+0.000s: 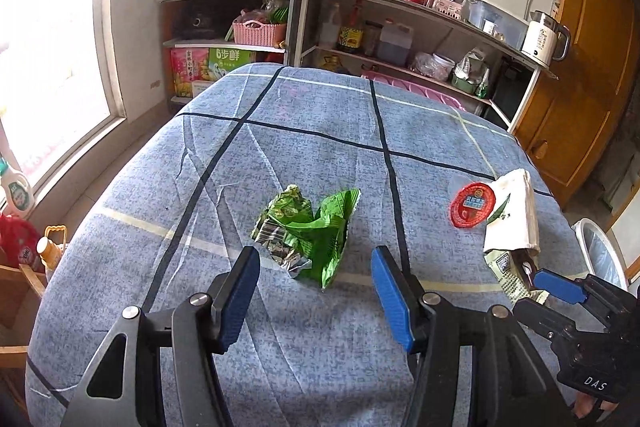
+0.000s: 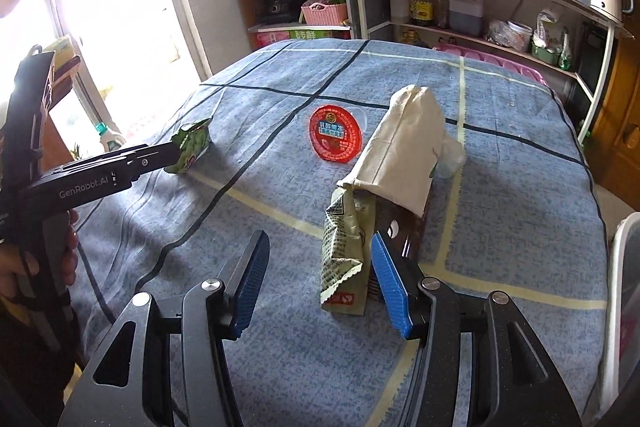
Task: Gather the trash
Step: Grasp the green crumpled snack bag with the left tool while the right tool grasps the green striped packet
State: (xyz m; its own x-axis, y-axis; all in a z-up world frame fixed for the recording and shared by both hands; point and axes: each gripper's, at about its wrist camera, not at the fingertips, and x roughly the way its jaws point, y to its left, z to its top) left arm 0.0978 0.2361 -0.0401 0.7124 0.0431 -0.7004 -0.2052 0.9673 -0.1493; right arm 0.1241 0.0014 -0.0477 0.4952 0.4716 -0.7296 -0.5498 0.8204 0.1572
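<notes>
A crumpled green snack wrapper (image 1: 308,231) lay on the table (image 1: 320,131), its silver inner side and a barcode showing. Well apart to its right sat a small clear cup with a round red foil lid (image 1: 472,205), upright. Just beside the cup lay a cream paper bag (image 2: 408,151) on its side, a torn pale-green printed packet (image 2: 344,255) at its open end.

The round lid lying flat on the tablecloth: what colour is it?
Red, with a blue label band across the round lid; the right wrist view shows it best.

Glossy crumpled foil wrapper (image 1: 306,233), matt woven tablecloth (image 1: 320,131), ribbed plastic tongs (image 1: 316,297)
</notes>
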